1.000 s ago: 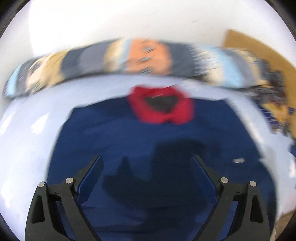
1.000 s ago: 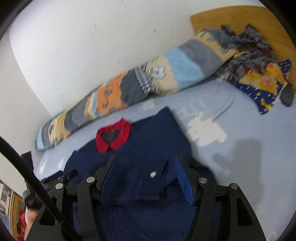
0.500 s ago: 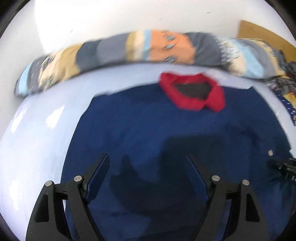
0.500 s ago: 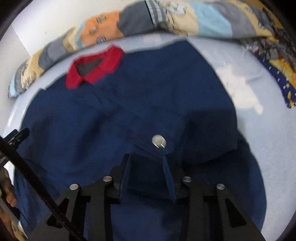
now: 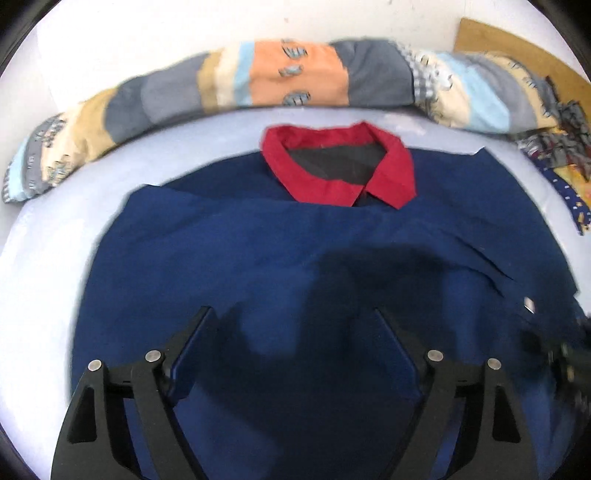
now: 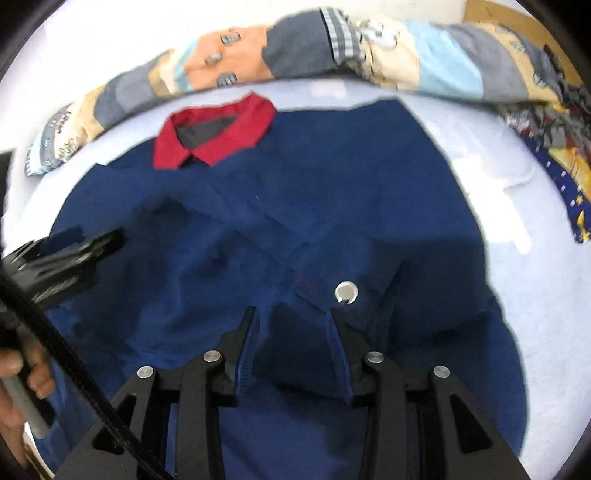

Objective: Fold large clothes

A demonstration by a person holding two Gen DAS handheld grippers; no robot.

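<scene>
Over the lower middle of the navy blue shirt with a red collar [image 5: 295,258], the left gripper [image 5: 293,325] points steeply down with its jaws opening, already spread wide; only flat cloth shows between its blue-padded fingers [image 5: 192,343], and they pinch nothing. At the right gripper [image 6: 291,325] the fingers [image 6: 248,343] stand at a middling gap, set around a dark fold of shirt just below the round silver snap button [image 6: 346,291]; whether the pads actually press that fold cannot be told. It too tilts sharply downward. From the right wrist camera, a hand [image 6: 22,373] at the left edge holds the left tool's pale handle, a black cable running past it. Spread front-up on the pale blue bedsheet [image 5: 48,251], the shirt has its collar toward a long patchwork bolster pillow [image 5: 295,77] against the white wall [image 5: 147,33]. Crumpled patterned clothes [image 6: 554,147] lie at the far right.
</scene>
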